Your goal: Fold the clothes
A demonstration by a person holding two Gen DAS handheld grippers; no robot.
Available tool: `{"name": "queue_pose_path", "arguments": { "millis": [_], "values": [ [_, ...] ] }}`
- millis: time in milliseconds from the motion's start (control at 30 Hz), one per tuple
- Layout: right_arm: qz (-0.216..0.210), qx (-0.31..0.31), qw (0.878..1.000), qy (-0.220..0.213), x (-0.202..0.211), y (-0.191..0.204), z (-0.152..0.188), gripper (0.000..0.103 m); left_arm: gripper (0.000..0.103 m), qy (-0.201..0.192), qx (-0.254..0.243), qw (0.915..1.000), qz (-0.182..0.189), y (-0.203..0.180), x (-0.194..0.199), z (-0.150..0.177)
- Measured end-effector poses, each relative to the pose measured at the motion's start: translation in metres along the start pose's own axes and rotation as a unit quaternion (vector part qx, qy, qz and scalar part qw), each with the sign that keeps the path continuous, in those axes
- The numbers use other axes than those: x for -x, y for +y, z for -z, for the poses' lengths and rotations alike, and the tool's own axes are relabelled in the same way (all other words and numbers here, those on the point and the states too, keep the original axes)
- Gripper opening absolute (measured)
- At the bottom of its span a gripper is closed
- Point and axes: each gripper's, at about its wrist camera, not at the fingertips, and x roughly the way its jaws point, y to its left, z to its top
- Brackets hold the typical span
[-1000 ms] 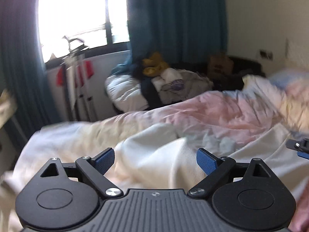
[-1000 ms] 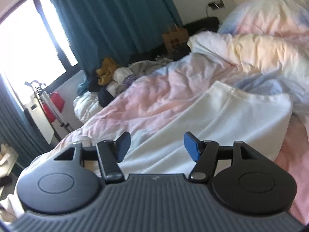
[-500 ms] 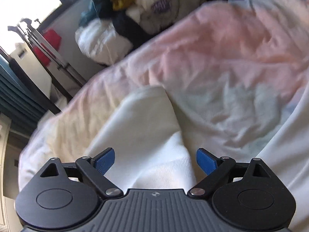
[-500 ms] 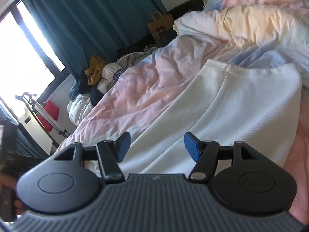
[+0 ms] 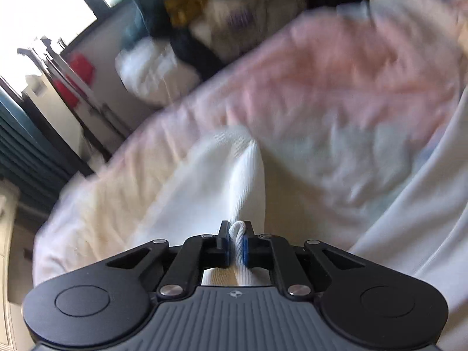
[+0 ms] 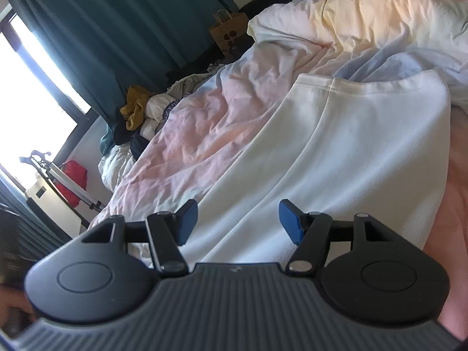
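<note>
A white ribbed garment (image 6: 336, 152) lies spread on a pastel pink, yellow and blue duvet (image 6: 222, 117). In the left wrist view my left gripper (image 5: 236, 244) is shut on a bunched edge of the white garment (image 5: 222, 175), which rises in a fold ahead of the jaws. In the right wrist view my right gripper (image 6: 237, 219) is open and empty, hovering just above the near part of the garment, whose hem lies at the far end.
A pile of clothes (image 6: 140, 111) lies past the bed by teal curtains (image 6: 117, 29) and a bright window. A brown paper bag (image 6: 226, 30) stands at the back. A folding rack with a red item (image 6: 70, 175) stands at the left, beside the bed edge.
My left gripper came down to the garment's edge and shut on it; it was open before. My right gripper stayed open and moved closer over the garment.
</note>
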Motion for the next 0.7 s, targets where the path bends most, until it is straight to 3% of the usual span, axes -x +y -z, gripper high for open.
{"name": "queue_pose_path", "arguments": {
  "millis": [100,200,367,433,533,633,700],
  "values": [
    [-0.001,-0.006,1.000,-0.005,0.005,-0.001,-0.002,0.065,0.007,-0.077,0.034,0.9964,-0.003,0.015,0.045,-0.021],
    [-0.001,-0.021,1.000,-0.009,0.012,-0.005,-0.003,0.065,0.007,-0.157,0.051,0.9863,0.001,0.023,0.093,-0.047],
    [-0.001,-0.029,0.999,-0.019,0.019,-0.006,-0.004,0.065,0.007,-0.263,-0.006,0.9627,0.062,0.002,0.166,-0.103],
    [0.002,-0.035,0.999,-0.021,0.019,-0.007,-0.005,0.065,0.007,-0.304,-0.035,0.9486,0.082,-0.011,0.187,-0.129],
    [0.002,-0.053,0.998,-0.030,0.019,-0.013,-0.009,0.065,0.008,-0.337,-0.064,0.9347,0.093,-0.028,0.191,-0.173],
    [0.011,-0.070,0.997,-0.035,0.017,-0.020,-0.011,0.065,0.008,-0.353,-0.104,0.9247,0.099,-0.051,0.168,-0.204],
    [0.012,-0.082,0.996,-0.042,0.016,-0.025,-0.011,0.065,0.008,-0.344,-0.135,0.9242,0.095,-0.070,0.135,-0.222]
  ]
}}
